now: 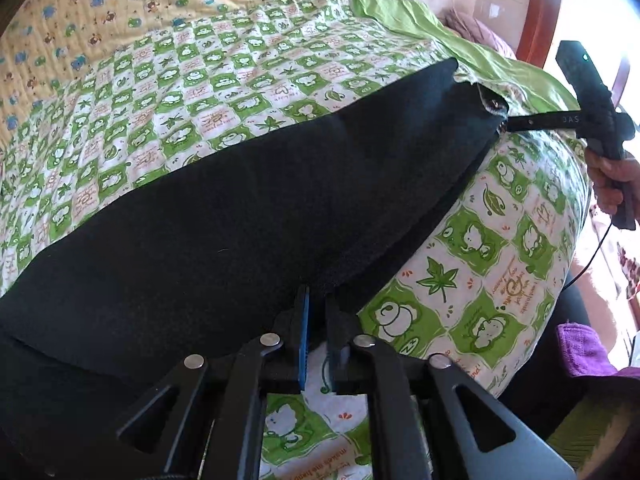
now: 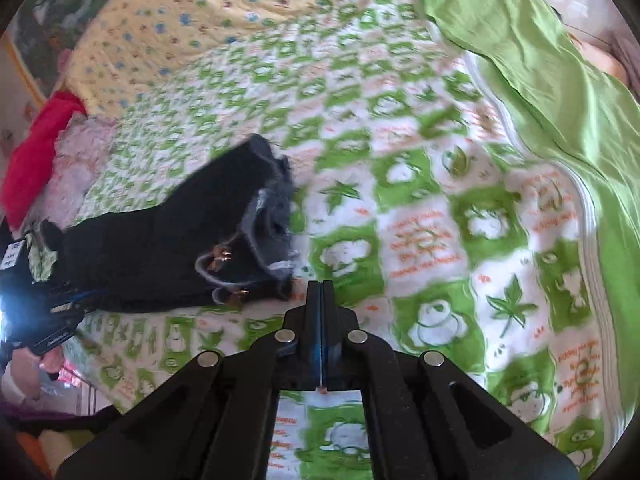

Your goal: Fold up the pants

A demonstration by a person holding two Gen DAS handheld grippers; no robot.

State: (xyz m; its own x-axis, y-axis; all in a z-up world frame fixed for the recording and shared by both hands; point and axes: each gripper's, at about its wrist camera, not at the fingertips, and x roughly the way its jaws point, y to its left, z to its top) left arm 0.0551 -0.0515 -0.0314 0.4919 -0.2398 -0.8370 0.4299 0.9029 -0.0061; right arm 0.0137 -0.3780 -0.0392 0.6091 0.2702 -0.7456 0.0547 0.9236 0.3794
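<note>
The black pants (image 1: 248,208) lie stretched across the green-checked quilt (image 1: 192,76) on the bed; the left tool (image 1: 317,312) pinches their near edge; the right tool (image 2: 321,292) is pressed together, holding nothing, just beside their frayed hem (image 2: 272,216).

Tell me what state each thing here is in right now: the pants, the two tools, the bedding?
Black pants: folded lengthwise, lying on the quilt, edge pinched by the left tool.
Left tool: nearly shut, gripping the pants' edge.
Right tool: shut, holding nothing, beside the pants.
Green checked quilt: spread out under the pants.
Plain green sheet: rumpled, lying along the quilt's far edge.
</note>
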